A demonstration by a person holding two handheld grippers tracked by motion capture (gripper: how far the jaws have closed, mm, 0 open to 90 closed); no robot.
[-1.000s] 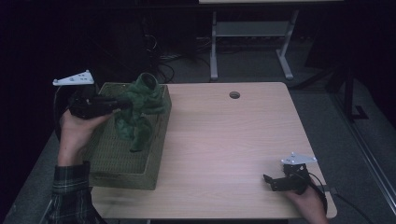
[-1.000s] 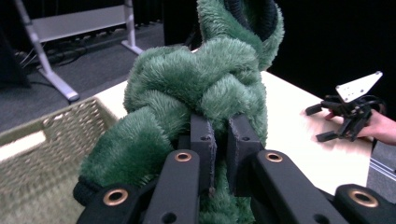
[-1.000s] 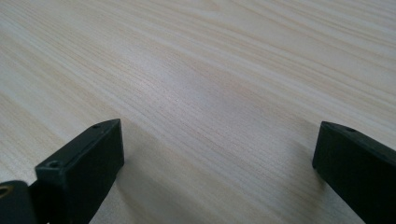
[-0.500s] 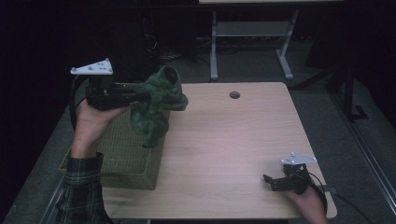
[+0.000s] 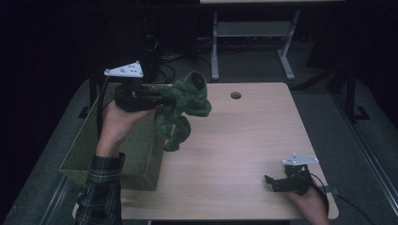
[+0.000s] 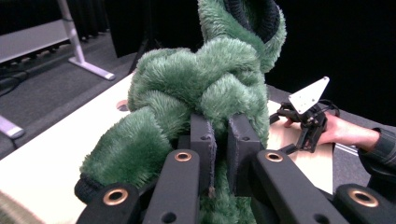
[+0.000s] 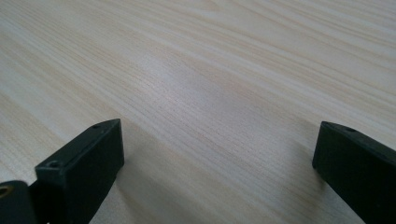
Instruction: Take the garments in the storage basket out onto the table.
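One green fleece garment pinched in the left gripper, carried above the table's left edge.

Left gripper: jaws clamped nearly together on a fold of the green fleece garment, seen close in the left gripper view with the plush bunched around both pads. One garment, fuzzy, with dark ribbed cuffs; it hangs clear of the surface, its lowest end dangling just beside the basket. One basket, olive woven, at the left edge of the table. One round grommet hole near the far edge. Right gripper: jaws spread wide, nothing between them, resting low at the near right corner over bare wood. Two grippers, one grey plate on each.
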